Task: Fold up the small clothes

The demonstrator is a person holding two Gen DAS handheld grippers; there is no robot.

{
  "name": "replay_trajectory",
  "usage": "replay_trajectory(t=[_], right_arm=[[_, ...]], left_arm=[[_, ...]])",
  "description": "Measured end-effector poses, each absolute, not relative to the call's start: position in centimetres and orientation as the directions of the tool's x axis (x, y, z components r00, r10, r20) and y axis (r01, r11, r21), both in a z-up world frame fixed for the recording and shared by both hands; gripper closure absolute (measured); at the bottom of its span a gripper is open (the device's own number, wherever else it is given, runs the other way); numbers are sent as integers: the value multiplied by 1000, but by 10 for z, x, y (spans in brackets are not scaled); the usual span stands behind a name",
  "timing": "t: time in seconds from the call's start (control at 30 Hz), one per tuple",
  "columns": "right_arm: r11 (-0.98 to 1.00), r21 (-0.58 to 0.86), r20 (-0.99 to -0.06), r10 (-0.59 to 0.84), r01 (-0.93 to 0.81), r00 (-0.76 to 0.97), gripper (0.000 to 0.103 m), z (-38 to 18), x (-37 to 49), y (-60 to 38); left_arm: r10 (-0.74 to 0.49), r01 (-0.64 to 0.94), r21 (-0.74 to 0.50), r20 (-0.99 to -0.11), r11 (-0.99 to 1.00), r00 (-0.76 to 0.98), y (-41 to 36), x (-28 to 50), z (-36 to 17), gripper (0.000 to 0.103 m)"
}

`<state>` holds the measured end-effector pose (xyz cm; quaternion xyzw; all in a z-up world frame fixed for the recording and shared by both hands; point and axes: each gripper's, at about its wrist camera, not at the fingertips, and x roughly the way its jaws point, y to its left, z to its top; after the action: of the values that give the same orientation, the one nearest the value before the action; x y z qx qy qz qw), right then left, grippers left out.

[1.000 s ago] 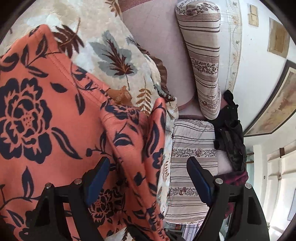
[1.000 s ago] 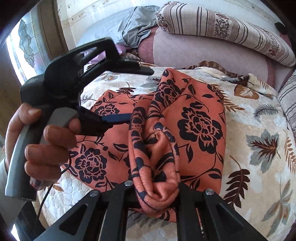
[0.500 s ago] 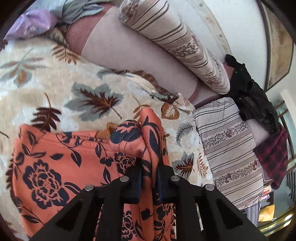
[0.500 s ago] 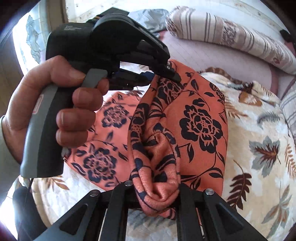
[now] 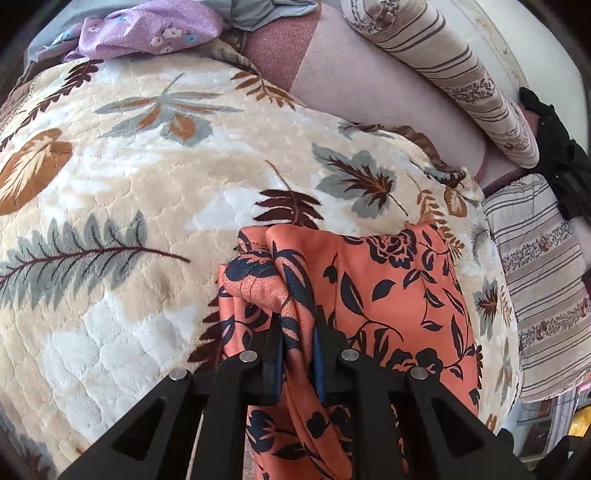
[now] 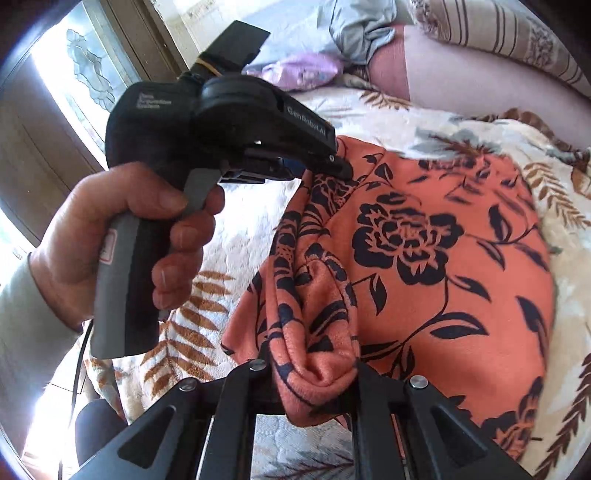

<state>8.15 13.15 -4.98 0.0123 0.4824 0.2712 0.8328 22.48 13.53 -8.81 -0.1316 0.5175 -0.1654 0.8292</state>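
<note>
Between the left gripper's (image 5: 297, 354) blue pads sits a bunched fold of the orange cloth (image 5: 399, 288), and those jaws have just been closing, so now they pinch it tight. Over on the right wrist view, the right gripper (image 6: 316, 373) is pressed together on another thick wad of the same cloth, at the near edge. Both ends held, then! A hand (image 6: 122, 251) grips the left tool's handle, and its tip meets the cloth at the far corner.

Outward from the grippers, the cloth lies mostly flat on the bed's leaf-print blanket (image 5: 147, 184), floral side up, with a raised ridge running between the two pinch points. Beyond it: a striped bolster (image 5: 461, 77), a lilac garment (image 5: 147, 33) and a dark garment (image 5: 561, 147), all well apart from the work.

My read: this is the carry-over of one edge to make a fold. To do it well, lift both corners together and level, keep the edge between them taut so the ridge smooths out, lay it square on the opposite edge, and only then let go.
</note>
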Motion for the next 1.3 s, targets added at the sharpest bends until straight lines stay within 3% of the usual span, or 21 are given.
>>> replay_trajectory(t=[0.23, 0.37, 0.47, 0.57, 0.7, 1.03, 1.1, 1.17, 1.3], right_arm=[[856, 269, -758, 471, -442, 451, 94, -23, 83, 142], [858, 302, -805, 463, -416, 371, 90, -51, 92, 162], [854, 293, -815, 458, -429, 355, 86, -68, 86, 176], [854, 268, -812, 450, -445, 373, 85, -72, 81, 183], [849, 294, -804, 468, -438, 367, 85, -73, 75, 177], [853, 285, -777, 473, -437, 415, 79, -76, 57, 175], [835, 323, -762, 509, -446, 401, 69, -73, 49, 173], [786, 377, -731, 577, -490, 364, 29, -69, 35, 172], [726, 438, -659, 660, -529, 361, 26, -55, -2, 150]], left_arm=[[-452, 331, -320, -746, 888, 490, 124, 228, -45, 89], [-350, 210, -286, -839, 935, 416, 140, 252, -101, 82], [-392, 182, -348, -803, 920, 448, 154, 252, -108, 77], [-367, 144, -340, -806, 929, 465, 158, 254, -103, 64], [-361, 119, -349, -797, 930, 485, 162, 259, -100, 64], [-221, 42, -232, -831, 972, 510, 155, 262, -98, 64], [-216, 26, -238, -821, 971, 528, 160, 256, -89, 64], [-206, 10, -240, -808, 971, 552, 169, 244, -75, 63], [-251, 36, -282, -778, 959, 577, 179, 198, -45, 62]])
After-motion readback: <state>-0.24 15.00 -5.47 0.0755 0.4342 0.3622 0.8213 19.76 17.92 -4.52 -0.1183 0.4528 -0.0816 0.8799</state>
